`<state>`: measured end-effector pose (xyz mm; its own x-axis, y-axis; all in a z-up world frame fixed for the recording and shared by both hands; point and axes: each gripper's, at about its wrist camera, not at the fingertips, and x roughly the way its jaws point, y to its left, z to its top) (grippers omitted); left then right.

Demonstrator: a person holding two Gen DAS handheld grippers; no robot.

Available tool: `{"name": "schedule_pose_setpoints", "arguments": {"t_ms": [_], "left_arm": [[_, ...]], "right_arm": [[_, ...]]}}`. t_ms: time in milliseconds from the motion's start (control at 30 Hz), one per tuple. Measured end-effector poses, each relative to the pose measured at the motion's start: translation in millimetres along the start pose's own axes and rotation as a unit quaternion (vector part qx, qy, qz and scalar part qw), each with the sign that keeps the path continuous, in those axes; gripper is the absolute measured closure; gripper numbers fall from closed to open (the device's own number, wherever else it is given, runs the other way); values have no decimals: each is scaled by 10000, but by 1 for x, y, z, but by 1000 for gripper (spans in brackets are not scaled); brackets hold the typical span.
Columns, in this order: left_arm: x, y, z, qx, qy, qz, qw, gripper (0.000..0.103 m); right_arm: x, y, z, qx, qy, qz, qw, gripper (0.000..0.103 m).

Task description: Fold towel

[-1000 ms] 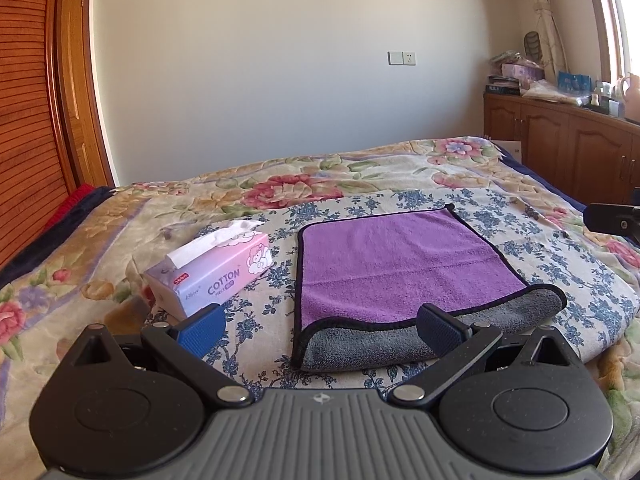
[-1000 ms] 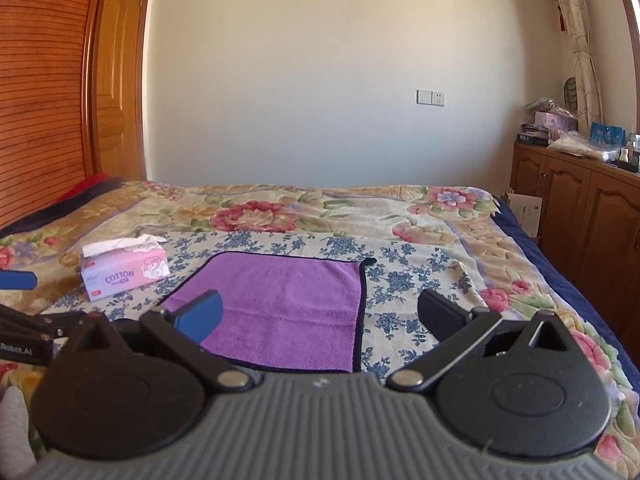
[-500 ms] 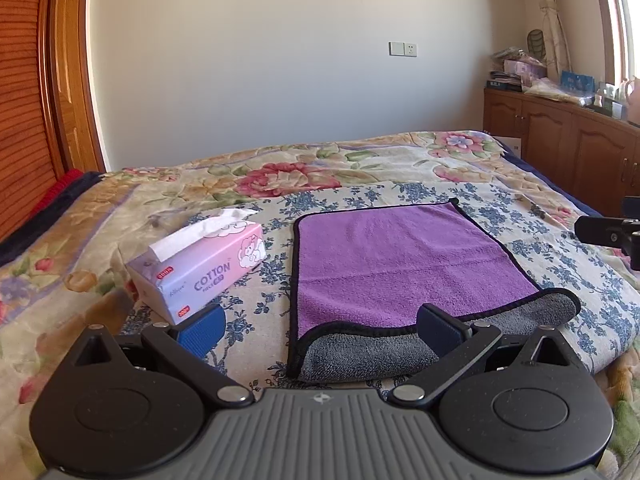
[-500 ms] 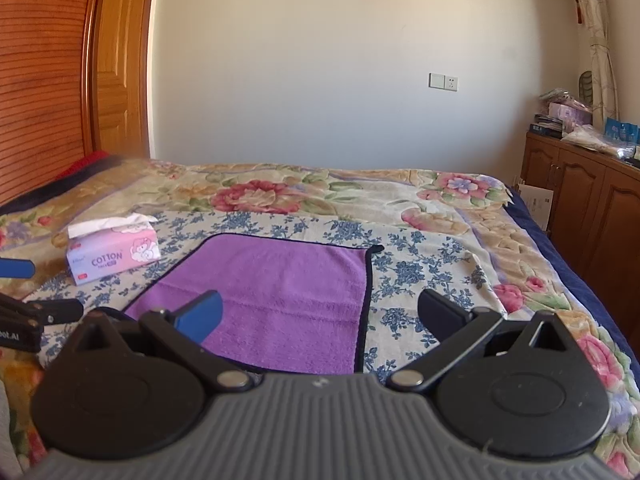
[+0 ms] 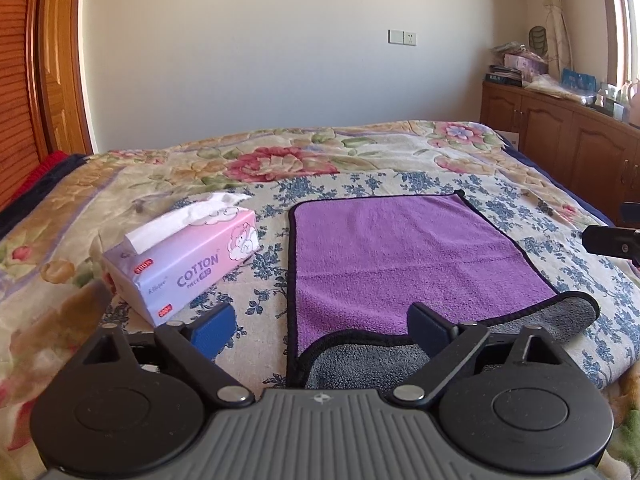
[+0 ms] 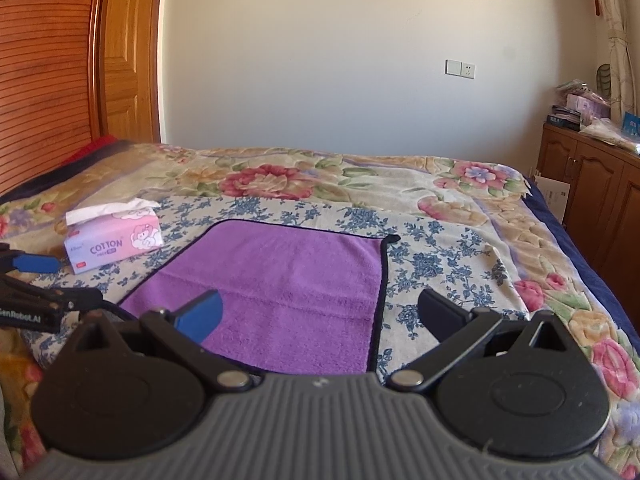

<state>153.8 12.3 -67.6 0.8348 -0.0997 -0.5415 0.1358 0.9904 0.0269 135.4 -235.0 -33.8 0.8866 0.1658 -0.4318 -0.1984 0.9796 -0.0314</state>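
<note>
On the flowered bedspread (image 5: 120,184) a purple towel (image 5: 400,248) is laid flat, its near edge turned back so that the grey underside (image 5: 360,364) is shown, with a pink tissue pack (image 5: 188,256) just beside it on its left. Low over the near left corner the left tongs (image 5: 320,324) are held level and pointed along the bed, fingers spread wide, nothing gripped. Over the near right corner (image 6: 372,360) the right tongs (image 6: 320,316) are held likewise, spread wide apart and gripping nothing.
</note>
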Motion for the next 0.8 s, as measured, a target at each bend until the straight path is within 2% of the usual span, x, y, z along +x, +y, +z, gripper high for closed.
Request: {"name": "schedule_pose_setpoints", "arguments": {"t_ms": [67, 133, 233, 400, 800], "left_arm": [[7, 3, -1, -30, 101, -59, 9999, 16], [13, 5, -2, -42, 217, -131, 9997, 26], [21, 8, -5, -64, 382, -192, 9991, 36], [31, 14, -9, -183, 607, -273, 9976, 46], [37, 16, -14, -242, 828, -418, 9954, 58]], "right_arm": [[4, -1, -1, -7, 61, 5, 10000, 0], [8, -2, -2, 0, 121, 0, 9999, 0], [13, -3, -5, 19, 246, -29, 9997, 0], [20, -8, -10, 121, 484, -58, 9987, 0], [42, -14, -23, 291, 1298, 220, 9909, 0]]}}
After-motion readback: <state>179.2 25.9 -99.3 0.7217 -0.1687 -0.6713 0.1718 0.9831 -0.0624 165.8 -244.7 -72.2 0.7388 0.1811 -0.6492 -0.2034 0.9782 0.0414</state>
